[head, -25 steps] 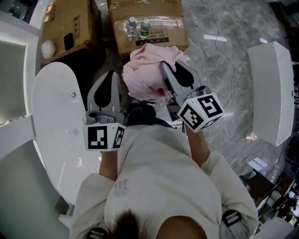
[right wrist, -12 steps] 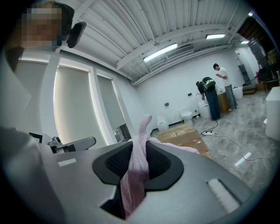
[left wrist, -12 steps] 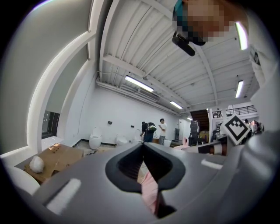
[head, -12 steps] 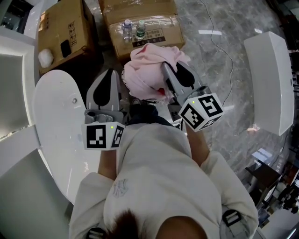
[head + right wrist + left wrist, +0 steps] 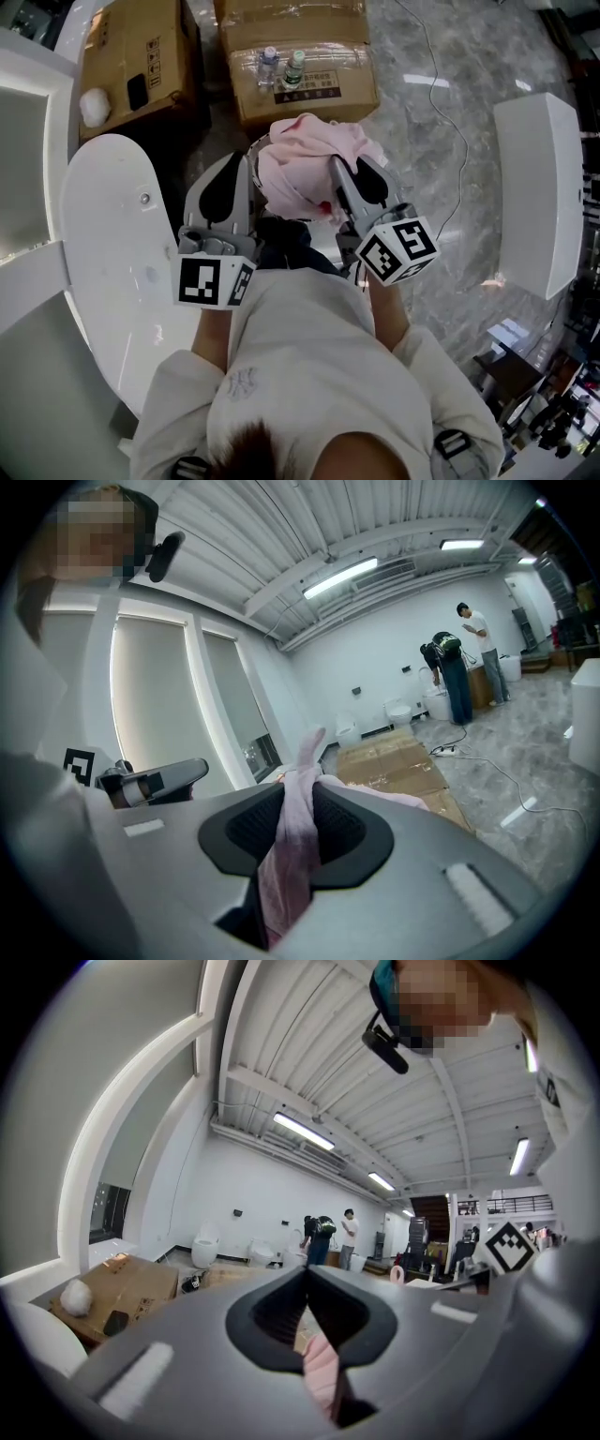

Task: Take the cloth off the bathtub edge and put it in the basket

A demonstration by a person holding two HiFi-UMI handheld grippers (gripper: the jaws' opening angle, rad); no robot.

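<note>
Our right fingers pinch the cloth, bunched over the basket at their tips; our left fingers press together just beside it.

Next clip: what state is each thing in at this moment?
right claw: shut on the pink cloth.
pink cloth: bunched, lifted.
left claw: shut, tips together beside the cloth.
basket: mostly hidden under the cloth.
two bottles: upright on the box.
box: closed, taped.
</note>
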